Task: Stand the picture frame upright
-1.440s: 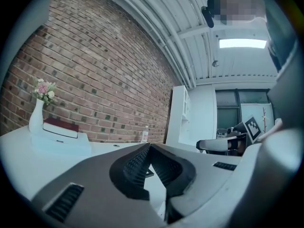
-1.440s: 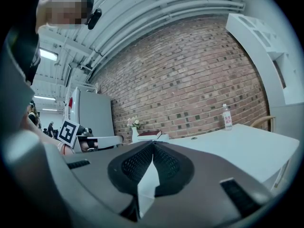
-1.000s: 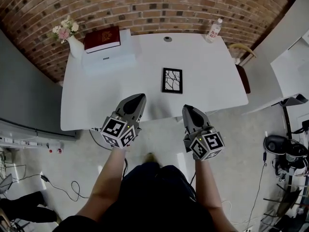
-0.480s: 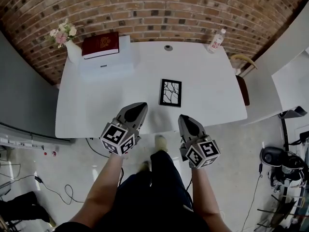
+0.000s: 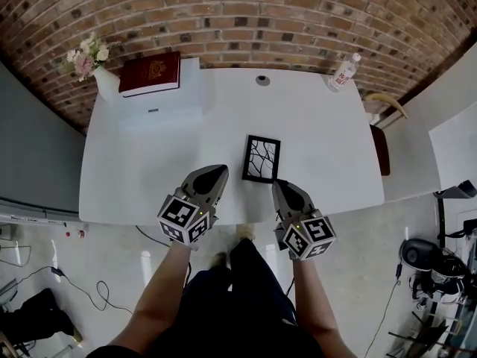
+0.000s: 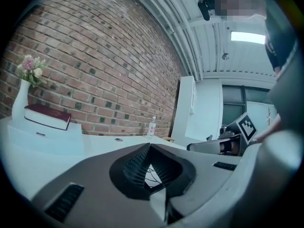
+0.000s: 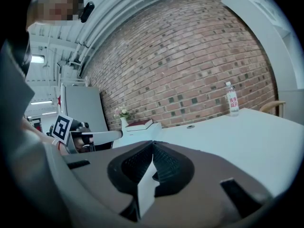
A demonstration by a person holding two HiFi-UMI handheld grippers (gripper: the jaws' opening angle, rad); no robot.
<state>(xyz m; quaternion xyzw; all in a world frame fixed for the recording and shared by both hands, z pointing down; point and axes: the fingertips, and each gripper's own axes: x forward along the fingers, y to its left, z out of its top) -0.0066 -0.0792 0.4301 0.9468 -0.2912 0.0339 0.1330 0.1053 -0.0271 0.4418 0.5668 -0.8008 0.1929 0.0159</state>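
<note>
A brick wall (image 5: 246, 13) runs behind a white table (image 5: 149, 162) that fills the middle of the head view. A low white box (image 5: 160, 103) sits on the table's far left part, with a dark red book (image 5: 150, 73) lying flat on top of it.

The left hand-held gripper (image 5: 218, 171) and the right hand-held gripper (image 5: 279, 186) are held over the table's near edge, side by side and apart, tips pointing toward the wall. Each gripper view shows its jaws pressed together with nothing between them, so both are shut and empty.

The frame (image 5: 261, 159) lies flat, black-edged with a branching line drawing facing up, near the front edge of the table. It is just past the two tips, nearer the right one, and neither touches it.

A white vase (image 5: 104, 84) with pink flowers stands at the far left corner beside the box. A plastic bottle (image 5: 344, 71) stands upright at the far right corner. A small round grommet (image 5: 262, 80) sits mid-table by the wall.
</note>
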